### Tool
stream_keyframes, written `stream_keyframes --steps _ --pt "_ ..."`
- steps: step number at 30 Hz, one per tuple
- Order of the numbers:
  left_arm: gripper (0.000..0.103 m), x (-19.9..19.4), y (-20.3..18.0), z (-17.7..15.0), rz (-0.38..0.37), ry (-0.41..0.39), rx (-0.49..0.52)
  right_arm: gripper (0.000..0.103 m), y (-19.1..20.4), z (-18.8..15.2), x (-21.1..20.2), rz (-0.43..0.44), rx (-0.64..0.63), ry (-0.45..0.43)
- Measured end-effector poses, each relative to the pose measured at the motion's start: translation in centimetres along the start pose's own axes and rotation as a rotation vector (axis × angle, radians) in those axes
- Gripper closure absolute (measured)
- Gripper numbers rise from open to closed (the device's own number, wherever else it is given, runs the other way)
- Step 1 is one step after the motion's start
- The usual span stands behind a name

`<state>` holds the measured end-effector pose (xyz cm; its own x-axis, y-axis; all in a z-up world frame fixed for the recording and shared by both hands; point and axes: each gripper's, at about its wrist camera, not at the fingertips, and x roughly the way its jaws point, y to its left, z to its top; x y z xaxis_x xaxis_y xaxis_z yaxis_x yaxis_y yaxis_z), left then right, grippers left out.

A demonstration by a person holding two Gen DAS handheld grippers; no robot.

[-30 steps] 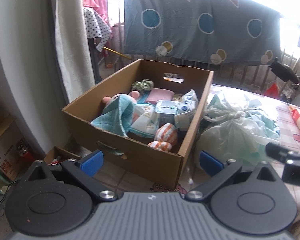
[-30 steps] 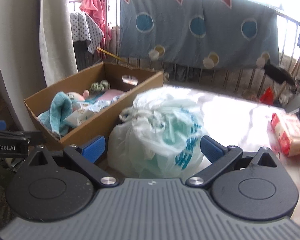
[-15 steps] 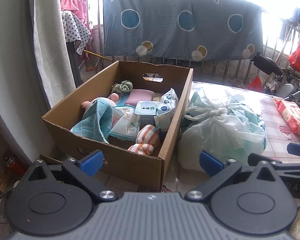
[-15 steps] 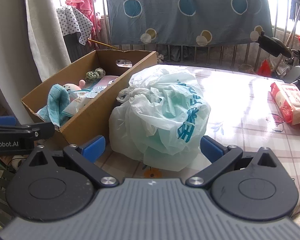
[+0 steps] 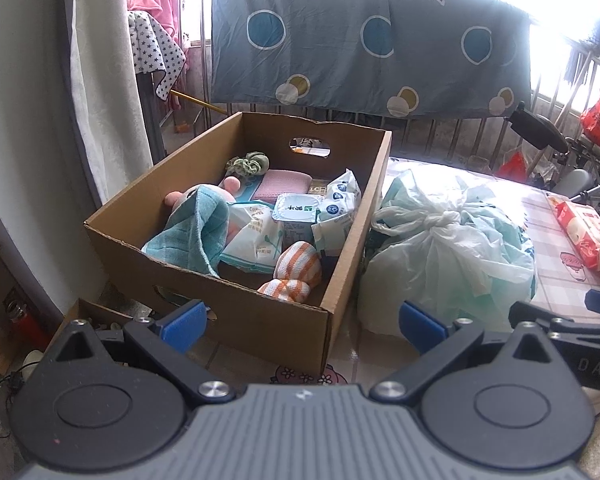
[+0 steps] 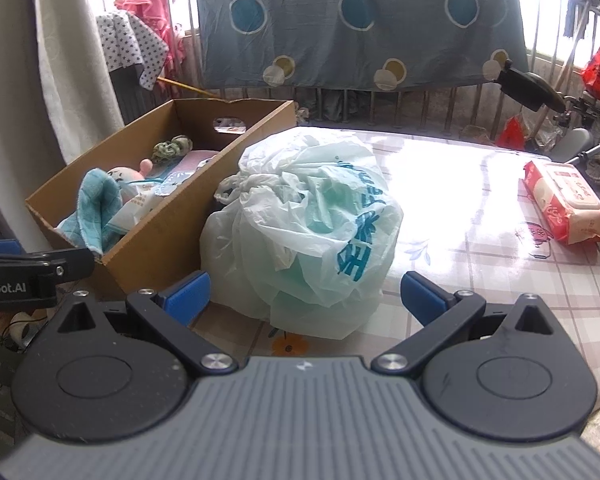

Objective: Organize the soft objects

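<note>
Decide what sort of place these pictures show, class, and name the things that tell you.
Most likely a lived-in home, by a balcony or window. A patterned sheet and clothes hang drying on railings, a table wears a checked household cloth, and a cardboard box holds towels and wipes.

One cardboard box [image 5: 236, 308], one knotted plastic bag [image 6: 312, 236], one red wipes pack [image 6: 564, 204], two orange-striped socks [image 5: 296, 272], one teal towel [image 5: 196, 236], one green scrunchie [image 5: 248, 163].
</note>
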<state>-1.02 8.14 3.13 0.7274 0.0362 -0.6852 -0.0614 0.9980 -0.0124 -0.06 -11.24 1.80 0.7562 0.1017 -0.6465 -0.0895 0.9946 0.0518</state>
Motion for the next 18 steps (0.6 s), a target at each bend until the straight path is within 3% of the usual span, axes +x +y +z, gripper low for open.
stream_keyframes --steps 18 --pt "0.000 -0.19 -0.12 -0.06 -0.001 -0.002 0.004 0.001 0.13 -0.80 -0.43 -0.028 0.034 -0.002"
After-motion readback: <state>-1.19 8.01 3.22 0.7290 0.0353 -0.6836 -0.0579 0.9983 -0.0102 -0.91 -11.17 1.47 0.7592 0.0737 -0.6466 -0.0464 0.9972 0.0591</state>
